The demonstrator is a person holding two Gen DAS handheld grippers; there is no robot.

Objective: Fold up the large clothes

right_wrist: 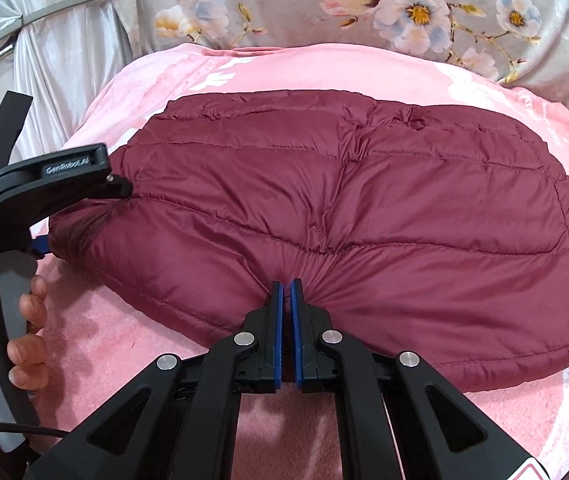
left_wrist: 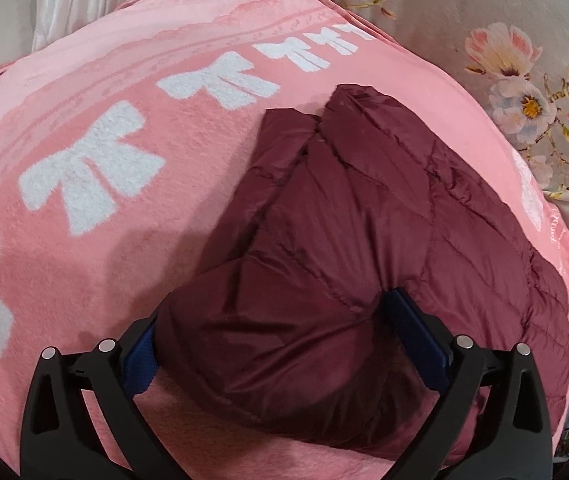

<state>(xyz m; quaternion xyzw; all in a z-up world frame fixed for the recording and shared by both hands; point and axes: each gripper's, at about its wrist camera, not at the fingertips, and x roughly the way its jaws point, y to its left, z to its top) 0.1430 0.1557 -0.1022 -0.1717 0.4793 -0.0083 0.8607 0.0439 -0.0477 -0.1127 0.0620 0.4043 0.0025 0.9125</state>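
A maroon quilted puffer jacket (left_wrist: pixel 364 216) lies folded on a pink blanket (left_wrist: pixel 104 208). In the left wrist view my left gripper (left_wrist: pixel 276 320) has its fingers spread wide around a thick folded corner of the jacket, one pad (left_wrist: pixel 416 328) against each side. In the right wrist view the jacket (right_wrist: pixel 384 216) fills the middle and my right gripper (right_wrist: pixel 287 292) is shut on its near edge, the fabric puckering at the pads. The left gripper (right_wrist: pixel 80 188) shows at the jacket's left corner, held by a hand (right_wrist: pixel 28 320).
The pink blanket (right_wrist: pixel 124 352) with white bow patterns covers the surface. A grey floral sheet (right_wrist: pixel 364 4) lies beyond it and also shows in the left wrist view (left_wrist: pixel 524 60). White satin fabric (right_wrist: pixel 56 64) hangs at the far left.
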